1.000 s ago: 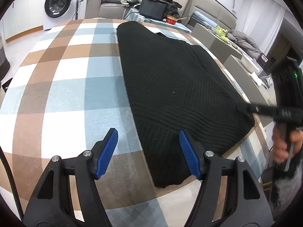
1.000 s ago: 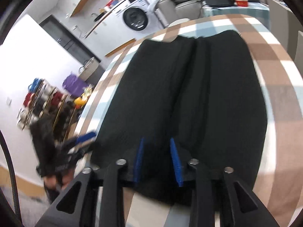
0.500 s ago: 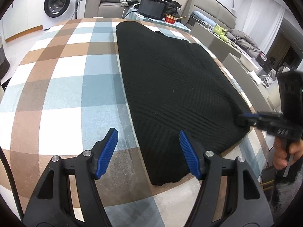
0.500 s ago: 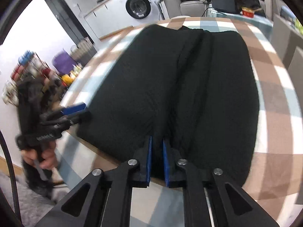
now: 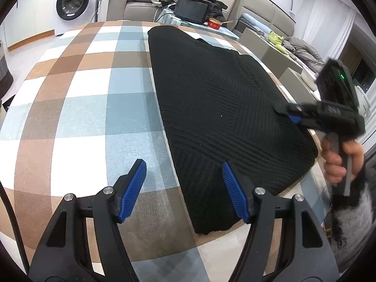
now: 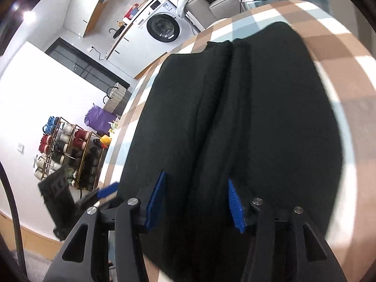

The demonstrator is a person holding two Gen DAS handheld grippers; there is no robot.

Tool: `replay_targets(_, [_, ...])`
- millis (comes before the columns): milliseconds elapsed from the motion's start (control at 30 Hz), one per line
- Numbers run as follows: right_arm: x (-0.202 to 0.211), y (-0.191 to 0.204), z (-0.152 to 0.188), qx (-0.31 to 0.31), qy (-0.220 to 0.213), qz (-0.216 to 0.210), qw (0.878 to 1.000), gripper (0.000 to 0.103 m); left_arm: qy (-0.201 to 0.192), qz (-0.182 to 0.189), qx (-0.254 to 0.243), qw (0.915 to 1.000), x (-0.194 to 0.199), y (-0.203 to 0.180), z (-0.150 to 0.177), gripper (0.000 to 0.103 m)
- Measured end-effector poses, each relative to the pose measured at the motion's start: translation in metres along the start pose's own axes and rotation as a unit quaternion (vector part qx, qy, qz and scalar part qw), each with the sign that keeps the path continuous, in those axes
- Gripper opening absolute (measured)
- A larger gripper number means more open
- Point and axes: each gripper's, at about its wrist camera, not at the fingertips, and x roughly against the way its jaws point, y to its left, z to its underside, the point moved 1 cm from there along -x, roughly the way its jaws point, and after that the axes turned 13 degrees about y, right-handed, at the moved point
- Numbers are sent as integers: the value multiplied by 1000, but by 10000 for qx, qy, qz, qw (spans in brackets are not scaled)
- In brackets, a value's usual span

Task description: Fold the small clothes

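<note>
A checked tablecloth (image 5: 77, 108) is lying under and ahead of the fingers. Far beyond their tips, a washing machine (image 5: 72, 0) is standing to the left, with a sofa (image 5: 138, 7) and a red bowl (image 5: 215, 23) further right. A shoe rack (image 6: 68, 152) is standing off to the left of the fingers.

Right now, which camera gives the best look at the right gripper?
The left wrist view: it shows the right gripper from outside, over the black sweater, with the hand holding it. The right wrist view shows only its open blue fingers close up.
</note>
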Motion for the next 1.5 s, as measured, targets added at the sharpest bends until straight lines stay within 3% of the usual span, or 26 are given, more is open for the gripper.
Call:
replay_targets(67, [-8,11,-11,186,-1,189,9996,49,-21,-33,-23,10000,2,-1,0,65])
replay_targets(167, [-17,21,-25,470,15,675,9966,29,-55,-28,-5,10000,4,0,-1,65])
replay_targets(200, [-22,26,-27,559,18,812,9951,17,-63,-34,2,10000,5,0,-1,65])
replay_targets(300, [-13,45,-27,886,-154,1122,9896,11,-110,-24,25,9999,9,0,-2,65])
replay_targets(433, [43,77,-14,1281,-796,1589,9757,10,-209,35,-35,9998,18,-6,-4,65])
replay_targets(500, [56,65,-6,1105,-859,1811,9734,10,-227,16,-87,9997,18,-9,-5,65])
replay_targets(567, [51,33,-3,674,-651,2032,9746,12,-161,42,-67,9998,13,-11,-5,65])
replay_targets(667, [27,-14,0,8,-28,1617,9868,14,-36,77,-79,9999,3,-14,-4,65])
replay_targets(767, [31,-23,0,-94,-134,1194,9927,25,14,-3,-165,9999,0,-15,-3,65])
replay_targets(833, [36,-25,-7,-101,-254,1079,9938,42,30,9,-162,9999,-1,-14,-3,65])
replay_targets(900, [43,-31,-17,-119,-361,1065,9936,47,39,11,-147,9999,-2,-13,-3,65])
replay_targets(1100, [41,-53,-74,-469,-686,1112,9903,46,26,-28,-105,9999,-2,-10,-5,65])
replay_targets(1167, [38,-55,-91,-448,-758,1341,9870,29,34,-71,-66,9999,-3,-8,-6,65])
replay_targets(1200, [40,-52,-97,-329,-774,1412,9864,11,33,-74,-31,10000,-2,-6,-6,65])
replay_targets(1233, [45,-41,-101,-80,-887,1510,9845,9,29,-73,-6,10000,-1,-5,-6,65])
replay_targets(1300, [58,-22,-104,377,-1217,1693,9773,8,8,-86,23,10000,-1,-2,-7,65])
replay_targets(1367, [61,-20,-111,421,-1276,1900,9726,8,16,-98,41,9999,-2,-1,-9,65])
replay_targets(1433, [52,-32,-116,236,-1123,2222,9682,9,28,-109,54,9999,-3,-1,-10,65])
replay_targets(1500, [40,-46,-115,41,-781,2246,9713,13,24,-83,39,10000,-4,-1,-11,65])
